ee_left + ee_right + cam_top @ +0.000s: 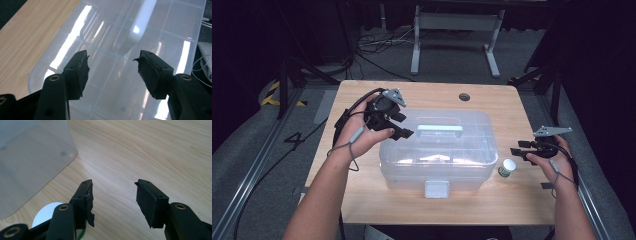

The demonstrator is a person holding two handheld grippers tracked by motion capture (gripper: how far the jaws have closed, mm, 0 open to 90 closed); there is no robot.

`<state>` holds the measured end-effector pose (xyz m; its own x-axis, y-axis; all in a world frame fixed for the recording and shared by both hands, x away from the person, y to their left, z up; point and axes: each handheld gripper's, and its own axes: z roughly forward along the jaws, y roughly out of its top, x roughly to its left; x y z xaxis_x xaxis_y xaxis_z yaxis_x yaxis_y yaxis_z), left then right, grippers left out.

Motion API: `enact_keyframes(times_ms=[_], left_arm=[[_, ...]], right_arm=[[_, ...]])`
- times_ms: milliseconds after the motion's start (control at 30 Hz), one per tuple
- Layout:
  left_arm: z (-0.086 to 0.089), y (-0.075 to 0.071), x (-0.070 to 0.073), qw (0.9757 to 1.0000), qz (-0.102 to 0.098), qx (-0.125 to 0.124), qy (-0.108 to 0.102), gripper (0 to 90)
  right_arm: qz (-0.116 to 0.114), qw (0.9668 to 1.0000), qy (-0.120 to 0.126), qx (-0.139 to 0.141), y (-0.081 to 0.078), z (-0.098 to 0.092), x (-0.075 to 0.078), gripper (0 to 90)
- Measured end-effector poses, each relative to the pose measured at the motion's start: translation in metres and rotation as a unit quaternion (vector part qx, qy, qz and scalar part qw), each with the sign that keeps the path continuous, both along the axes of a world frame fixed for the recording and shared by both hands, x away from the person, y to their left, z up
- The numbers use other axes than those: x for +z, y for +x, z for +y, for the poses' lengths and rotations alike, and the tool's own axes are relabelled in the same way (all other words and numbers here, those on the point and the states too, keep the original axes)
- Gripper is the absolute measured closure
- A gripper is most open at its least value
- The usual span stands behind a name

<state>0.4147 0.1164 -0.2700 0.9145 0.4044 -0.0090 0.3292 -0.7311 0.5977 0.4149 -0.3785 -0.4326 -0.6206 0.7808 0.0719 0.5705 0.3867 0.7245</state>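
Hovering left gripper [404,126]: jaws apart, empty, above box lid
Box [439,150]: shut, mid-table [362,100]
Right gripper [516,151]: jaws apart, empty, beside bottle [507,167]
Bottle: upright, right of box

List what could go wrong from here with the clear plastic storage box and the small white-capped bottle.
The open left gripper hovers over the clear plastic storage box beside its pale handle; closing off-centre may miss it. The small white-capped bottle stands near the table edge, beside the open right gripper; a nudge might topple it.
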Motion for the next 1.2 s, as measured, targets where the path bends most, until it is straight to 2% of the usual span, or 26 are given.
enact_keyframes(times_ms=[67,133,167,267,400,600,800,967,1200], left_arm=[[-0.004,0.001,-0.001,1.0,0.0,-0.003,0.0,43.7],[-0.009,0.004,-0.004,0.9999,0.003,-0.009,-0.005,44.0],[-0.011,0.006,-0.005,0.9999,0.006,-0.01,-0.005,44.3],[-0.019,0.009,-0.01,0.9998,0.008,-0.015,0.002,44.3],[-0.028,0.012,-0.015,0.9997,0.011,-0.021,0.01,44.5],[-0.039,0.018,-0.019,0.9991,0.016,-0.04,0.006,49.0],[-0.045,0.014,-0.02,0.9976,0.019,-0.067,0.003,69.5],[-0.045,0.012,-0.02,0.9987,0.001,-0.05,0.004,72.5],[-0.045,0.015,-0.017,0.9986,0.004,-0.051,0.007,73.3]], right_arm=[[-0.003,1.0,0.003,0.002,0.0,0.0,0.0,48.3],[-0.011,0.999,0.042,0.007,-0.001,0.002,0.0,47.8],[-0.01,0.9988,0.048,0.006,-0.001,0.003,0.001,47.8],[-0.001,0.9994,0.035,0.006,-0.002,0.003,0.001,47.9],[0.011,0.9994,0.033,0.001,-0.002,0.003,0.0,48.5],[0.008,0.9993,0.037,0.0,-0.003,0.002,0.001,49.0],[0.004,0.9992,0.041,0.006,-0.004,0.003,0.003,50.0],[0.001,0.9989,0.045,0.013,-0.005,0.005,0.005,50.4],[-0.004,0.9987,0.048,0.014,-0.007,0.005,0.011,50.9]])
